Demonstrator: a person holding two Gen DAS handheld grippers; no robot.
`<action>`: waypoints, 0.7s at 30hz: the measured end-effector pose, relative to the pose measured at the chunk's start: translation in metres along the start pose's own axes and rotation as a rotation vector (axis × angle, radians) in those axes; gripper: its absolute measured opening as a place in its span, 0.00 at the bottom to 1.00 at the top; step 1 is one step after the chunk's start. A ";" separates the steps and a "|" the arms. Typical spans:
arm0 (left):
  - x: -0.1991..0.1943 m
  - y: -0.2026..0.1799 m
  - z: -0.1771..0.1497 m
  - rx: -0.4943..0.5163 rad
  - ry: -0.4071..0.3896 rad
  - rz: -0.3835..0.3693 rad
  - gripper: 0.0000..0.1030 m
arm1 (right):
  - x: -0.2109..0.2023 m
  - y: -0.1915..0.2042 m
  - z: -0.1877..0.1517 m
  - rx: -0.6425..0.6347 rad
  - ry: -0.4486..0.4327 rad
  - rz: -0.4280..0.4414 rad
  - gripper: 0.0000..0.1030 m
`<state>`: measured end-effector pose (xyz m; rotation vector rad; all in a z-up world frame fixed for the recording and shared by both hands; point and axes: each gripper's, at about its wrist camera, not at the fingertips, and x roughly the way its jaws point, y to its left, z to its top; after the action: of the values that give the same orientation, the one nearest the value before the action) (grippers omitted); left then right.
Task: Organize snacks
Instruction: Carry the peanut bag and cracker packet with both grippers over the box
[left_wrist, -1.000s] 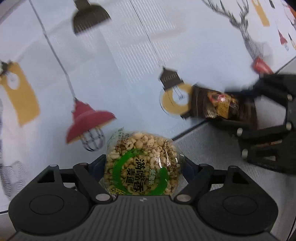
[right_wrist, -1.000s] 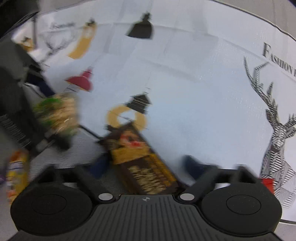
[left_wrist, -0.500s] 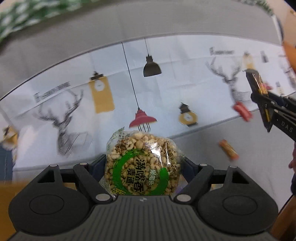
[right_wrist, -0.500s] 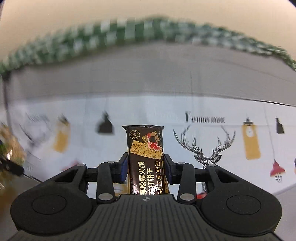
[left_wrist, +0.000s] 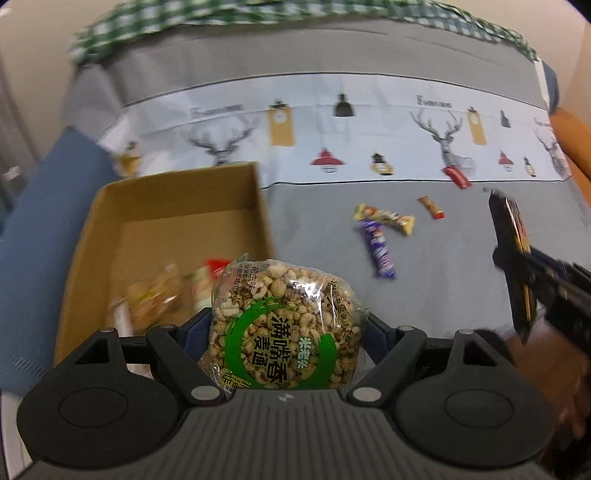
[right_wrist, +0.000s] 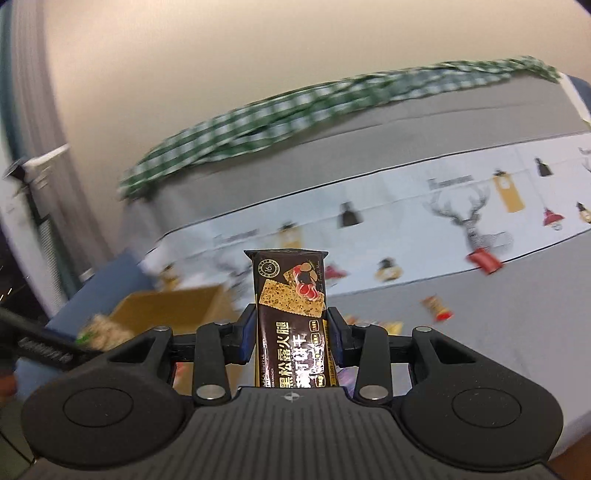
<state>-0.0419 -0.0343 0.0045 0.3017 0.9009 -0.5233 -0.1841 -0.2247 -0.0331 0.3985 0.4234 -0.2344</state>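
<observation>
Snacks in transit: left gripper (left_wrist: 286, 325) pinching puffed-grain cake pack (left_wrist: 282, 328), cardboard box (left_wrist: 173, 206) ahead-left below. Right gripper (right_wrist: 290, 332) clamped on upright truffle cracker bar (right_wrist: 290, 314), box far ahead-left. Risk: slick wrappers slipping, early release missing box rim, grippers colliding over box.

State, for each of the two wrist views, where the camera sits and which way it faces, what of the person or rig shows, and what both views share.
Left wrist: sits behind the left gripper, tilted down at the cardboard box; it grips the puffed-grain pack; the right gripper enters at right.
Right wrist: sits behind the right gripper, facing more level, toward the wall; it grips the dark cracker bar.
Shared: box, deer-print cloth, red candy, each other's snack.
</observation>
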 end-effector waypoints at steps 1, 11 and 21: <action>-0.010 0.005 -0.010 -0.011 -0.010 0.018 0.83 | -0.009 0.014 -0.006 -0.019 0.006 0.008 0.39; -0.073 0.043 -0.084 -0.094 -0.063 0.134 0.83 | -0.070 0.117 -0.045 -0.160 0.013 0.118 0.39; -0.097 0.057 -0.105 -0.137 -0.103 0.120 0.83 | -0.096 0.145 -0.051 -0.229 -0.001 0.131 0.39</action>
<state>-0.1295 0.0904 0.0225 0.2014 0.8091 -0.3609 -0.2431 -0.0598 0.0133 0.2003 0.4166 -0.0577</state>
